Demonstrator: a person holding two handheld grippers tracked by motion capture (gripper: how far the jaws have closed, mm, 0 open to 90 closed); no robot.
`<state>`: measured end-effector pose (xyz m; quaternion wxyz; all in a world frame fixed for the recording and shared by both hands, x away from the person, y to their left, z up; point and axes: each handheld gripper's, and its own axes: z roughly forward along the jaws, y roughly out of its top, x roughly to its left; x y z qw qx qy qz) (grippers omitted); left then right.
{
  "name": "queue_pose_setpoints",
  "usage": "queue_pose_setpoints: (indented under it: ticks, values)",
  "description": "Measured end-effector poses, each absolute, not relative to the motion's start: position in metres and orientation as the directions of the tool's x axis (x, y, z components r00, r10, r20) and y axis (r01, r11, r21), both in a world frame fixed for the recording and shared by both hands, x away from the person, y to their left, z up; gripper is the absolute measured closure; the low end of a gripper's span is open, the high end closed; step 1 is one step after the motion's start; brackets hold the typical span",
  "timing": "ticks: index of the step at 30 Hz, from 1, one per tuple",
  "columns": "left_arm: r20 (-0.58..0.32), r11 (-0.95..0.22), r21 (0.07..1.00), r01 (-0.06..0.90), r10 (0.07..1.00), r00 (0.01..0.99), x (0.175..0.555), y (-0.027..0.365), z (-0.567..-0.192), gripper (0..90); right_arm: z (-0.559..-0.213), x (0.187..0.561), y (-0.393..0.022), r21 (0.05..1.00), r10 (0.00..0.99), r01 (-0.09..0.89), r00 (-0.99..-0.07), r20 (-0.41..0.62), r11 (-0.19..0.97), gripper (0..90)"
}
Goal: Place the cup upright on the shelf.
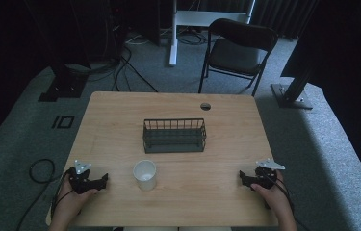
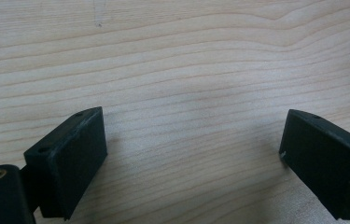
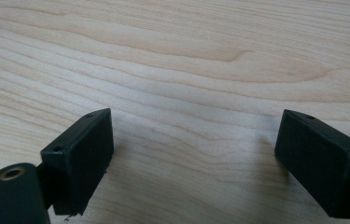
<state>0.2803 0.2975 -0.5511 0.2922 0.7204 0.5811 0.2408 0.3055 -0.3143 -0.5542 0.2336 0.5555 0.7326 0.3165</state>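
Near the worktop's [image 1: 120, 110] front corners you hold the left gripper [image 1: 102, 181] and right gripper [image 1: 241, 178], jaws wide over bare wood. Between them, by the front edge, stands a white cup [image 1: 145, 174]; a wire basket [image 1: 174, 135] sits mid-table.

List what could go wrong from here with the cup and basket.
1. The cup stands upright and looks light; if the left gripper, open beside it, closes off-centre, it may tip or slide.
2. The basket sits just behind the cup; a lifted cup could catch its near rim.
3. The right gripper, also open, rests near the table edge, so its cable might snag there.
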Motion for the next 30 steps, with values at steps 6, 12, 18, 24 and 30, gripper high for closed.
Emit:
queue_pose_setpoints:
  ticks: [6, 12, 18, 24, 30]
  values:
    - [0.007, -0.153, 0.701, 0.697, 0.978, 0.208, 0.28, 0.297, -0.551, 7.6, -0.554, 0.306, -0.315, 0.723, 0.961, 0.665, -0.277, 0.009, 0.185, 11.1]
    - [0.007, -0.154, 0.701, 0.697, 0.978, 0.208, 0.28, 0.297, -0.551, 7.6, -0.554, 0.306, -0.315, 0.724, 0.96, 0.664, -0.28, 0.009, 0.188, 11.1]
    - [0.007, -0.154, 0.701, 0.697, 0.978, 0.209, 0.28, 0.298, -0.551, 7.6, -0.554, 0.305, -0.311, 0.726, 0.953, 0.655, -0.302, -0.003, 0.21, 11.2]
    - [0.007, -0.153, 0.701, 0.696, 0.978, 0.208, 0.28, 0.297, -0.551, 7.6, -0.551, 0.303, -0.298, 0.733, 0.93, 0.631, -0.368, -0.007, 0.255, 11.1]
    - [0.007, -0.153, 0.701, 0.697, 0.978, 0.208, 0.28, 0.297, -0.551, 7.6, -0.548, 0.303, -0.293, 0.749, 0.916, 0.606, -0.401, -0.004, 0.269, 11.1]
